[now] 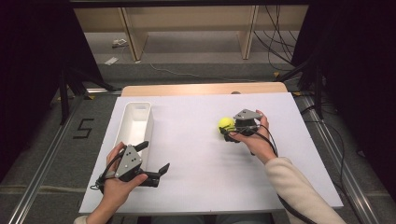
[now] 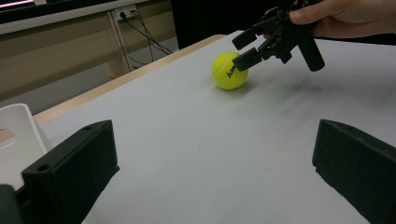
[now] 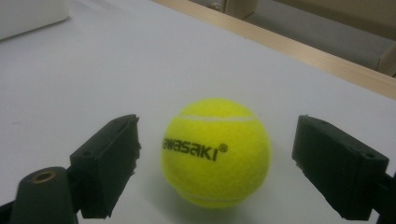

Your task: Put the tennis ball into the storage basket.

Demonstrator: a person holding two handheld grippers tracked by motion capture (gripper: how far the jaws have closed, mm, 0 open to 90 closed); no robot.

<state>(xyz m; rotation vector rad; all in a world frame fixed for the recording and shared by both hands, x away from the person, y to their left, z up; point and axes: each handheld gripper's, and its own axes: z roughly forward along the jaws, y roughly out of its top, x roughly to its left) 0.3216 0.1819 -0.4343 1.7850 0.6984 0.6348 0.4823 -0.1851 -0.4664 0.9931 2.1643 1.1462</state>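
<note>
A yellow tennis ball [image 1: 226, 123] [image 2: 229, 71] printed "KAWASAKI" [image 3: 215, 151] rests on the white tabletop, right of centre. My right gripper [image 1: 225, 131] [image 3: 217, 127] is open, one black jaw on each side of the ball with a small gap on both sides. The left gripper view shows that right gripper [image 2: 243, 50] reaching the ball from the right, held by a hand. My left gripper [image 1: 153, 157] [image 2: 215, 135] is open wide near the front left of the table, nothing between its jaws, pointing across the table toward the ball.
A long white bin [image 1: 135, 122] [image 2: 16, 126] [image 3: 32, 11] lies along the left side, right beside my left gripper. The white board [image 1: 196, 158] covers a wooden table whose far edge [image 1: 205, 88] shows. Beyond are floor, cables and wooden shelving.
</note>
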